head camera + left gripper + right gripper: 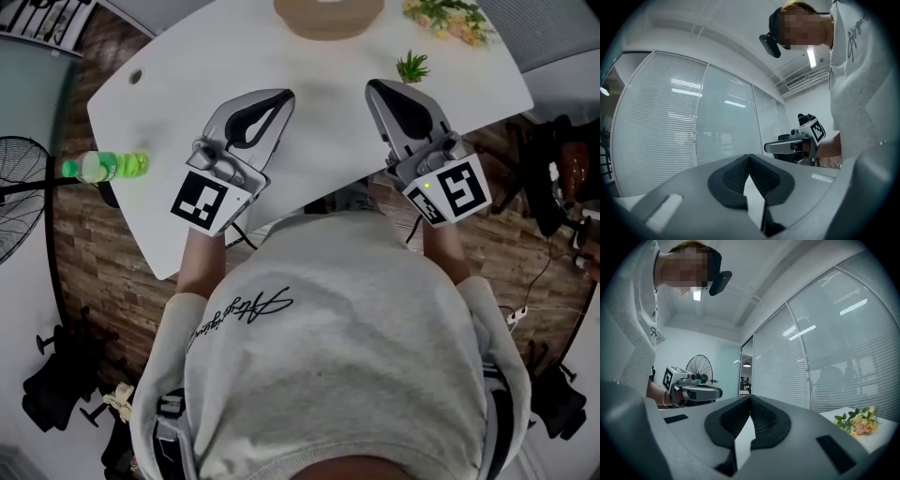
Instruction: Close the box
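Holding the left gripper (279, 96) and right gripper (376, 87) level over the white table (178, 98), both pinched fully together on nothing (tips meeting), leaving the tan box (328, 21) untouched at the far edge.

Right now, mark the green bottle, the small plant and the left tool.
green bottle (111, 166), head view, middle of its body.
small plant (411, 67), head view, its leaves.
left tool (281, 97), head view, at its shut fingertips.
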A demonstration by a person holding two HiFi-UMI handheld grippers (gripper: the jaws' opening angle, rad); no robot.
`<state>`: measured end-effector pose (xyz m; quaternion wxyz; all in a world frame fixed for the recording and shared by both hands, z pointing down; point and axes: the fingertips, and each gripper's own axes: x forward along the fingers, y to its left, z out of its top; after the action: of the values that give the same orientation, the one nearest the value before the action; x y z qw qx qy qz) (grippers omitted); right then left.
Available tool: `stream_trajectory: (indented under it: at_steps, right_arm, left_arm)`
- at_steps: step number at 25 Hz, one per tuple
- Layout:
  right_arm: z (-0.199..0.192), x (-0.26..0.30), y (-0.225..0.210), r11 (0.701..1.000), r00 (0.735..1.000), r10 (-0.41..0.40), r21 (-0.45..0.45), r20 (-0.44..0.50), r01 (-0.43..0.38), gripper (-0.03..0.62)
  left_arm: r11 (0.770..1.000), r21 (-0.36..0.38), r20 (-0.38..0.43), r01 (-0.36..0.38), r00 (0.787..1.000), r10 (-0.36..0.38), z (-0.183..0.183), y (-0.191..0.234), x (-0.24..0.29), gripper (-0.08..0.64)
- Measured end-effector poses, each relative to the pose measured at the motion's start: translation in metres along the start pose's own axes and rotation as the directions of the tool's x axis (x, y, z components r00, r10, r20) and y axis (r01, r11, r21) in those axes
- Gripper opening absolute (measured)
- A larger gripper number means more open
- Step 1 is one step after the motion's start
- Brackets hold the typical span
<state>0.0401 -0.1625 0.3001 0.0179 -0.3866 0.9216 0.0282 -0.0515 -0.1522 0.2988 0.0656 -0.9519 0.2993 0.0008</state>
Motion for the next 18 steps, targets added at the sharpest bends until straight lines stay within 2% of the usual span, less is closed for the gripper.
stream_trajectory:
  at_steps: [4,9,18]
  right_arm:
    - [0.001,-0.007,0.003,0.999,0.999,-0.032,0.008,0.004,0.032,0.0]
    - [0.0,-0.015,0.007,0.997,0.998,-0.054,0.06,0.009,0.054,0.002]
    - [-0.012,-0.023,0.011,0.998,0.997,-0.069,0.006,-0.04,0.07,0.0]
  left_arm:
    - [1.0,0.007,0.007,0.018,1.0,-0.018,0.002,-0.005,-0.003,0.0]
    - [0.999,0.0,0.012,0.035,0.999,-0.035,0.001,-0.01,-0.009,0.0]
    - [0.998,0.011,0.001,0.063,0.998,-0.063,-0.002,-0.02,-0.004,0.0]
